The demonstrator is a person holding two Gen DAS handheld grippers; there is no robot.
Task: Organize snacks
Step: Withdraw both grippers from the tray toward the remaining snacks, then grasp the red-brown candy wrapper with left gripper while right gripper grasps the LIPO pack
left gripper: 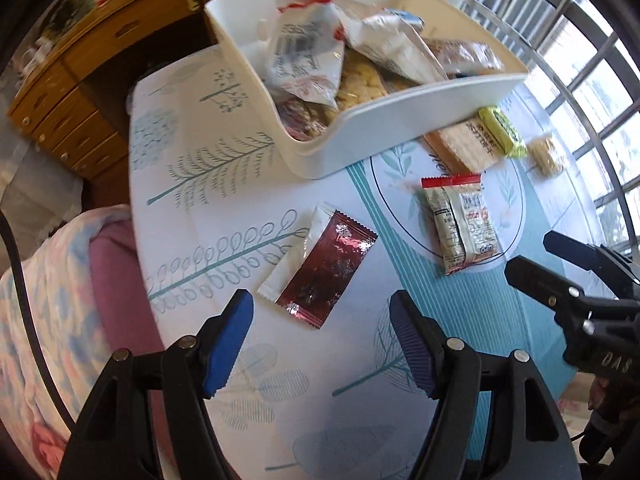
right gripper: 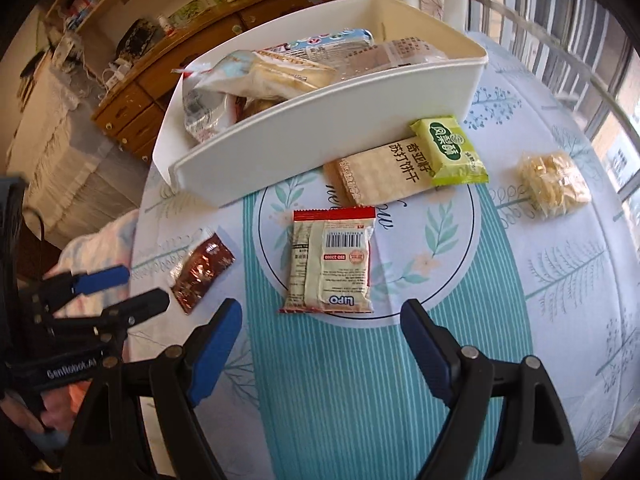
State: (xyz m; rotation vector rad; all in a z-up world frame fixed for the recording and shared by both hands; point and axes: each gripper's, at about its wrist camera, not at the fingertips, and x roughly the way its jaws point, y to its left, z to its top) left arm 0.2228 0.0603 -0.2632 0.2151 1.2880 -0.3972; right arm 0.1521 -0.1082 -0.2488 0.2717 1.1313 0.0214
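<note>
Left wrist view puts the red packet (left gripper: 326,266) just ahead of your left gripper (left gripper: 322,344), its long axis slanting up to the right, flat on the desk (left gripper: 224,184). Jaws spread, empty. Your right gripper (right gripper: 320,346), also spread and empty, faces the cream packet (right gripper: 332,260).
</note>
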